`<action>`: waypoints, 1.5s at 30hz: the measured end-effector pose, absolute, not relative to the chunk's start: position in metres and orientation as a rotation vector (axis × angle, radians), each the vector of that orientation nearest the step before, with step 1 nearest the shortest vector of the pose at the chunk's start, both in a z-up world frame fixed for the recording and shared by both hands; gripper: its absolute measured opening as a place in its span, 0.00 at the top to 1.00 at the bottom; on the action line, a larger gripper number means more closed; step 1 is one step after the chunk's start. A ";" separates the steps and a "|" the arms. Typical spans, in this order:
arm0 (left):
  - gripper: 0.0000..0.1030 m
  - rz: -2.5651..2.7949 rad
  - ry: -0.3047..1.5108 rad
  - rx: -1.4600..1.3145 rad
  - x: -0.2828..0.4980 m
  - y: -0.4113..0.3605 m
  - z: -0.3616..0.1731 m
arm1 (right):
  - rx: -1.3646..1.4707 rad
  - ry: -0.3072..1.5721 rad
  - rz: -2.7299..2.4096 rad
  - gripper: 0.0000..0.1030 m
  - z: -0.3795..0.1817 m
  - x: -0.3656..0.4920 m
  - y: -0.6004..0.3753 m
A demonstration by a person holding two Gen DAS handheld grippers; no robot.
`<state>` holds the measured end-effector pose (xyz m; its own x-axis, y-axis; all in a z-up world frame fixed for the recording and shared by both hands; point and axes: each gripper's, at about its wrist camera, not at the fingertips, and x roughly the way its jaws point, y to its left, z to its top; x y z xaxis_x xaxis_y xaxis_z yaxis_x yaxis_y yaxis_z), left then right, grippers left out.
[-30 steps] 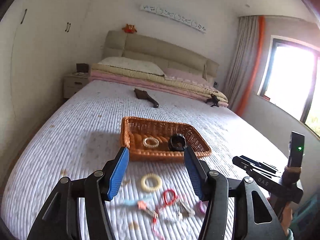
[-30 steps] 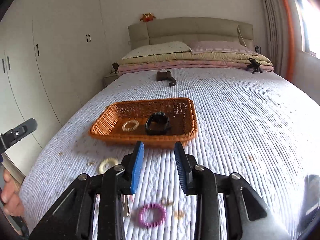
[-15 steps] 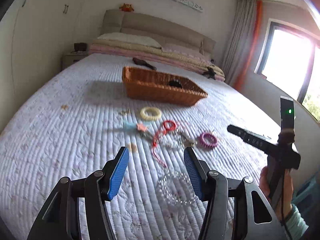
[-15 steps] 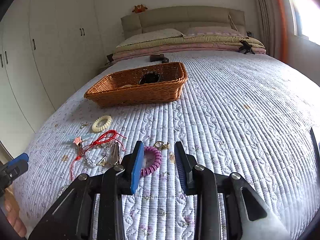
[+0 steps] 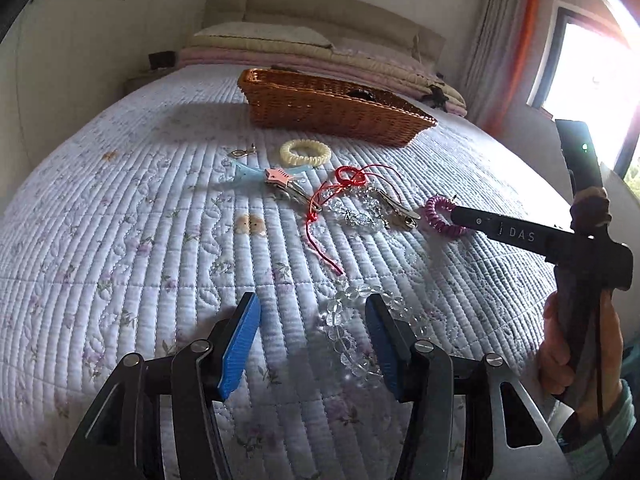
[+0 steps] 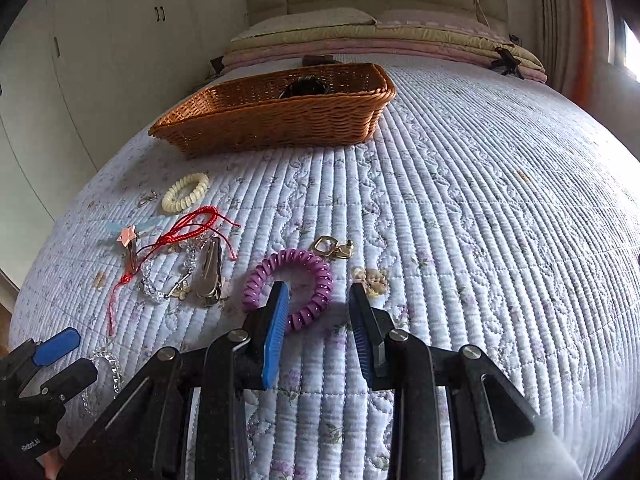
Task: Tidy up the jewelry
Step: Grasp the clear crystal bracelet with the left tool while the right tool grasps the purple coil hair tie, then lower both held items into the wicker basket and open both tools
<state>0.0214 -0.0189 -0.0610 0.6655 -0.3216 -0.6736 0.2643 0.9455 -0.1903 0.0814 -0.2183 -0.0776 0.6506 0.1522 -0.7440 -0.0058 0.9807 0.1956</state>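
Observation:
On the quilted bed, my left gripper [image 5: 312, 304] hovers low over a clear bead bracelet [image 5: 348, 320]. Its jaws are closing; the beads lie between them, nearer the right pad, not pinched. My right gripper [image 6: 318, 290] stands open just above a purple spiral hair tie [image 6: 288, 276], whose near edge lies between the fingers. Further back lie a red cord [image 6: 188, 224], a cream coil bracelet [image 6: 185, 192], a pink-star hair clip [image 5: 276, 176], a metal clip [image 6: 210, 272] and a gold clasp [image 6: 330, 248]. Behind them the wicker basket [image 6: 280, 120] holds a dark ring-shaped item [image 6: 306, 86].
Folded quilts and pillows [image 6: 360, 36] are stacked at the headboard. White wardrobes [image 6: 100, 60] line the left wall; a bright window [image 5: 592, 80] and a curtain are on the right. A hand [image 5: 560, 356] holds the right gripper's handle. Bare quilt stretches to the right of the basket.
Both grippers have sunk toward the bed and tilted down. The clear bracelet now lies between the left fingers, which have narrowed a little. The purple hair tie has reached the right fingertips.

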 end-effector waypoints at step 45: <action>0.93 -0.449 0.544 -0.156 0.054 -0.007 0.028 | 0.188 0.660 0.135 0.89 0.002 0.086 -0.221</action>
